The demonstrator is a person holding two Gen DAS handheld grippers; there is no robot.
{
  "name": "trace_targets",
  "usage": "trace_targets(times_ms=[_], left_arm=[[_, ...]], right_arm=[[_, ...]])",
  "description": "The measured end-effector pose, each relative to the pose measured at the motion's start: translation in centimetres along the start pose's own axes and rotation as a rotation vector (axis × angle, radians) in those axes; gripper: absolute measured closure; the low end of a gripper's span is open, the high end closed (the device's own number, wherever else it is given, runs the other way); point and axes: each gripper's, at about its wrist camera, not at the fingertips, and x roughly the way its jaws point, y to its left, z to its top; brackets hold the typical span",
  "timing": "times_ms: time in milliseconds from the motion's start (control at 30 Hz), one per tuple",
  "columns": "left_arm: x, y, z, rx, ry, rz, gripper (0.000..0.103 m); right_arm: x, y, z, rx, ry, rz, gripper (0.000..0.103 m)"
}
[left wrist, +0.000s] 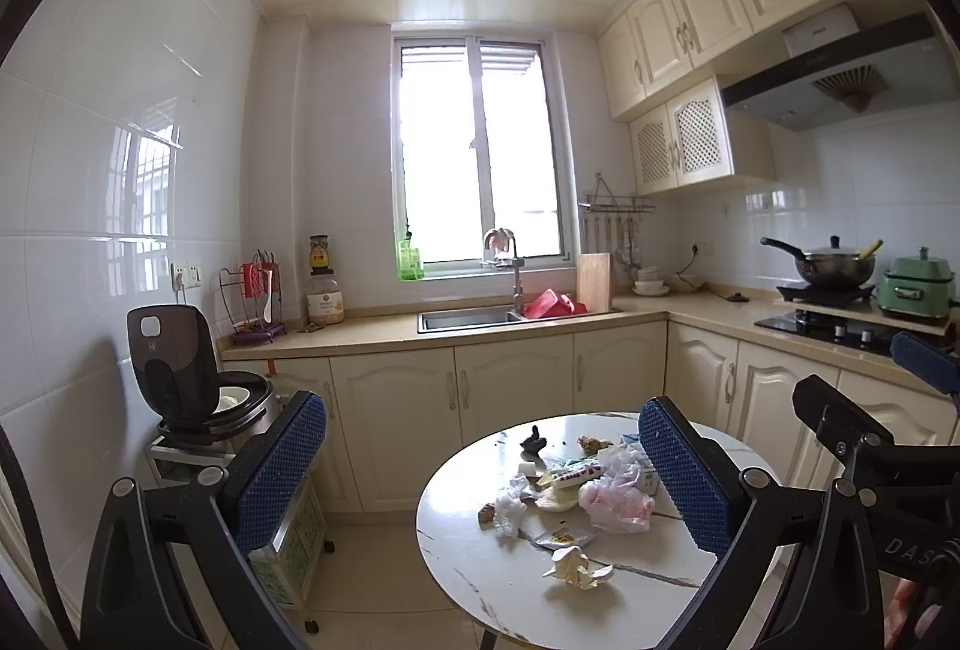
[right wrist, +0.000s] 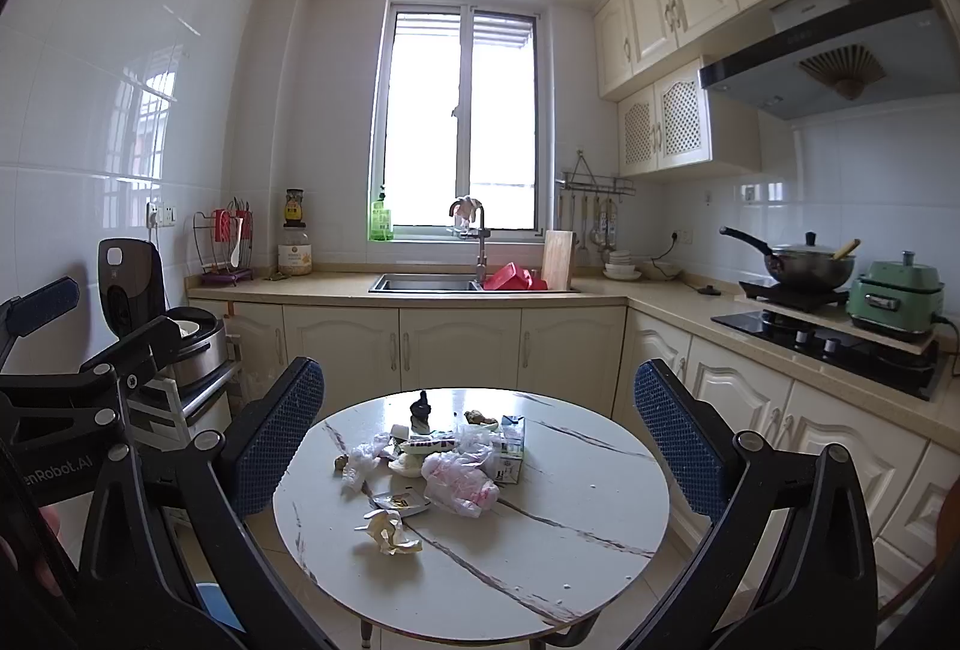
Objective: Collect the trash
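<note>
Both grippers (left wrist: 480, 476) (right wrist: 480, 440) spread wide and empty above round table (right wrist: 600, 518), risking scattering light pink plastic bag (right wrist: 459, 482)

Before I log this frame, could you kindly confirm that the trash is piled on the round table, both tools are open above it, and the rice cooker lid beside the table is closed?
One detail is wrong: the rice cooker lid stands open, as the left wrist view shows. The trash does sit on the round table, and the left tool and right tool are both open.
</note>
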Motion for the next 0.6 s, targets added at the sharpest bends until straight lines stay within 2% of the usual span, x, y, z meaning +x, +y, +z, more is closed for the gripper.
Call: trace_targets(times_ms=[600], left_arm=[[-0.12,-0.11,-0.23,0.001,-0.005,0.000,0.001]], right_arm=[[0.09,0.13,0.05,-0.001,-0.001,0.001,0.000]])
